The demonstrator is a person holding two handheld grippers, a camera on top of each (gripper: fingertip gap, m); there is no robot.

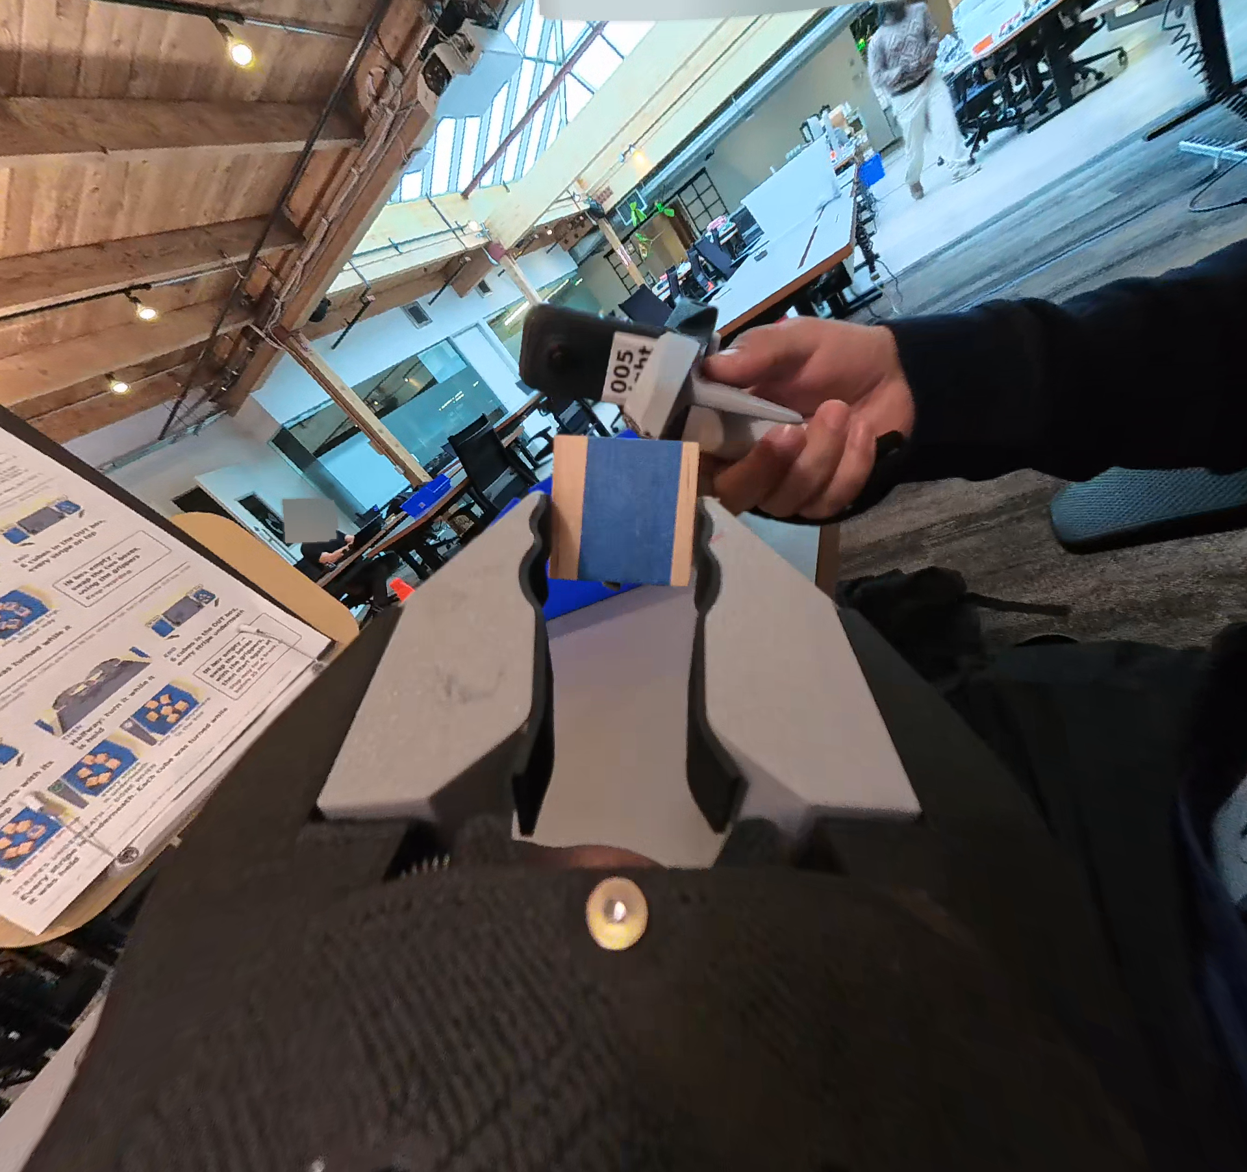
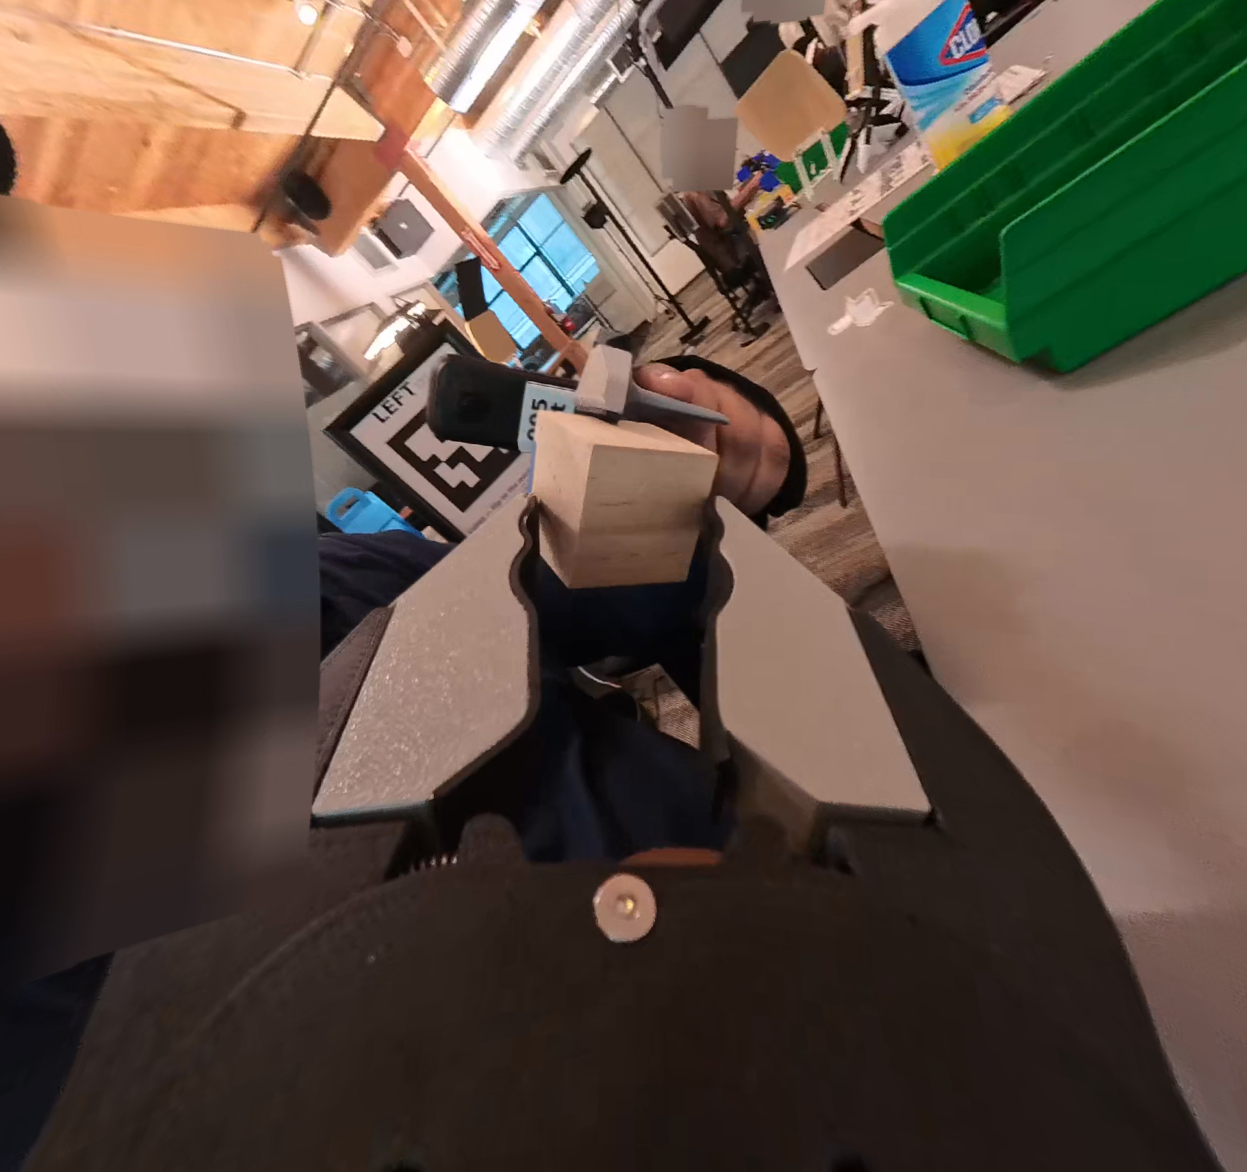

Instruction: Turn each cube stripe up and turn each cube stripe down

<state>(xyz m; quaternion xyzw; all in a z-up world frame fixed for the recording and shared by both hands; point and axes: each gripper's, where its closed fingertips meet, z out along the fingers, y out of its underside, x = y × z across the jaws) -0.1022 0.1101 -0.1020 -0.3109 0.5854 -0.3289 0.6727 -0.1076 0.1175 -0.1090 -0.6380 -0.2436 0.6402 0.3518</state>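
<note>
One wooden cube [image 1: 624,511] is held in mid-air between the two grippers, which face each other. In the left wrist view its blue-striped face points at the camera. My left gripper [image 1: 621,532] has its fingertips against the cube's two sides. In the right wrist view the same cube [image 2: 627,512] shows only plain wood faces, turned slightly, and sits between the tips of my right gripper [image 2: 621,519]. The right gripper's body [image 1: 648,384] and the hand holding it show behind the cube. The left gripper's body [image 2: 499,411] shows behind it in the right wrist view.
An instruction sheet [image 1: 121,701] lies on a board at the left. A grey table [image 2: 1012,532] runs along the right, with green bins [image 2: 1093,215] on it. A framed marker board [image 2: 432,465] stands behind. A person walks [image 1: 911,94] far off.
</note>
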